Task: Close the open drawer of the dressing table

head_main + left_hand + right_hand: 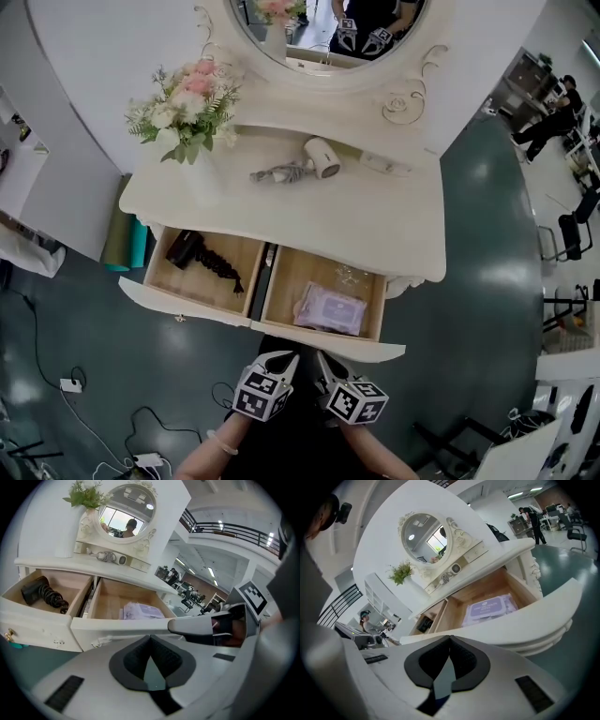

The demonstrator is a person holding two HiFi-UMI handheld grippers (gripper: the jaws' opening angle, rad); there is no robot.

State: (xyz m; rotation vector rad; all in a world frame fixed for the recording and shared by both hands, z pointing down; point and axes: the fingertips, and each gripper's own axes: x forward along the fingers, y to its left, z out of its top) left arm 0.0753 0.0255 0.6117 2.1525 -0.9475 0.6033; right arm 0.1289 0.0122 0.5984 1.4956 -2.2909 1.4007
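Drawer on the right, with a purple packet inside, stands pulled out from the table. The left-hand drawer, holding a black hair appliance, is out too. The left tool and right tool sit side by side just short of the right drawer's front, each with jaws pressed together and nothing between them. We judge no grip is needed. Set both closed tips on the front panel, either side of centre, and push straight and level so it does not rack on its runners. Ease off near the end. The packet lies low and should clear.
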